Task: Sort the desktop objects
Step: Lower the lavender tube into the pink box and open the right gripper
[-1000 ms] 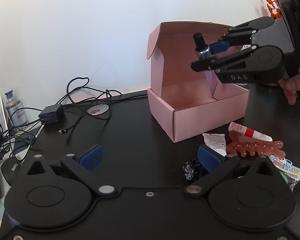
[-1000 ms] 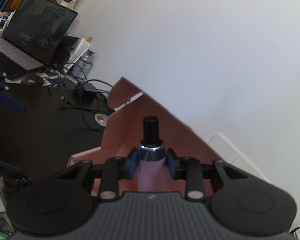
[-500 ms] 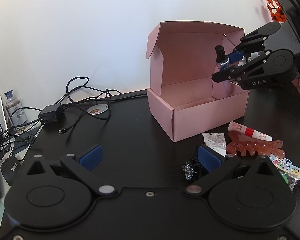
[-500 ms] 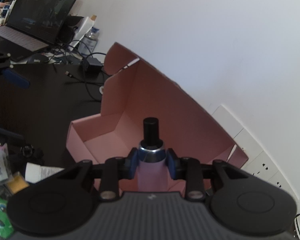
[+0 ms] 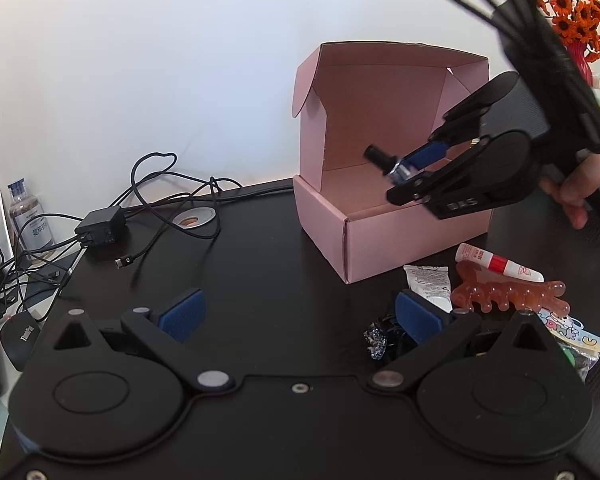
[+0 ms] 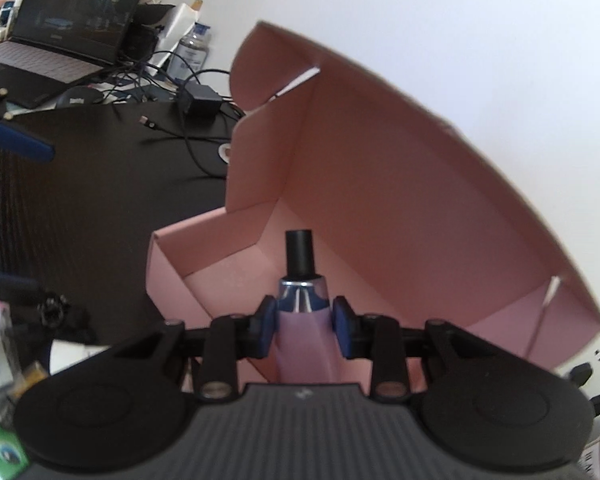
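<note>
My right gripper is shut on a small pink bottle with a silver collar and black cap. It holds the bottle tilted, cap forward, inside the open pink cardboard box. In the left wrist view the right gripper reaches into the box from the right, with the bottle above the box floor. My left gripper is open and empty, low over the black desk in front of the box.
Right of my left gripper lie a red-and-white tube, a white tube, an orange comb-like piece, a dark glittery clip and a colourful packet. Cables and a charger lie at the left. A laptop stands beyond.
My right gripper has lowered and tipped the pink bottle forward and down into the pink box. My left gripper has stayed in place.
</note>
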Demonstrator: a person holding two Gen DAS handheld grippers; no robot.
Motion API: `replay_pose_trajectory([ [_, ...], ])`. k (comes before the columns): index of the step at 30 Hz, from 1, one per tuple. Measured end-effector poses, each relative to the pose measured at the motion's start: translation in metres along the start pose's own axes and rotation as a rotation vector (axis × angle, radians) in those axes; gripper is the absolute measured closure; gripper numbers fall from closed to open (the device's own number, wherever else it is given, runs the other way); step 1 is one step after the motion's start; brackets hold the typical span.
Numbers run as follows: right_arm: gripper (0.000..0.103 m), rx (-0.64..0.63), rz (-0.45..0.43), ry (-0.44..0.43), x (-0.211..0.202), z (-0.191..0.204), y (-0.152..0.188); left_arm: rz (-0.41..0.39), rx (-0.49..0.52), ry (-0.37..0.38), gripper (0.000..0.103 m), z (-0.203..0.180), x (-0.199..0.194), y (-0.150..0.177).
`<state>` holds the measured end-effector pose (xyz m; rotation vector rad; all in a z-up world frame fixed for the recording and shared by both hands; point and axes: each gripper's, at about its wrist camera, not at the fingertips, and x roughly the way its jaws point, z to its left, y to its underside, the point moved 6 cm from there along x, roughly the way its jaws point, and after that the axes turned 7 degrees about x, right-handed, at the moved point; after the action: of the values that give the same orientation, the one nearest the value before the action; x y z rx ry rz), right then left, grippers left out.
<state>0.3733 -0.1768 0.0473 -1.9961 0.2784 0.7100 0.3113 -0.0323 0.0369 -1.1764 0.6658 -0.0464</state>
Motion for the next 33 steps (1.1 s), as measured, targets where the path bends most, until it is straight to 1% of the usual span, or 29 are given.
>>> replay_pose_trajectory([
  [10,0.073,0.088,0.028,-0.036,0.022,0.000,-0.010,0.003,-0.004,0.002,0.000,0.001,0.000,0.001],
  [15,0.073,0.148,0.059,-0.063,0.030,-0.006,-0.011,0.004,-0.003,0.002,0.000,0.001,0.000,0.001],
  [21,0.072,0.263,0.109,-0.133,0.036,-0.011,-0.008,0.003,0.002,0.001,0.000,0.000,0.000,0.000],
  [28,0.071,0.340,0.137,-0.160,0.040,-0.014,-0.005,0.001,0.004,-0.001,0.000,0.000,0.000,0.000],
  [33,0.069,0.414,0.174,-0.209,0.046,-0.019,-0.002,-0.001,0.004,-0.003,0.000,-0.001,-0.001,0.000],
])
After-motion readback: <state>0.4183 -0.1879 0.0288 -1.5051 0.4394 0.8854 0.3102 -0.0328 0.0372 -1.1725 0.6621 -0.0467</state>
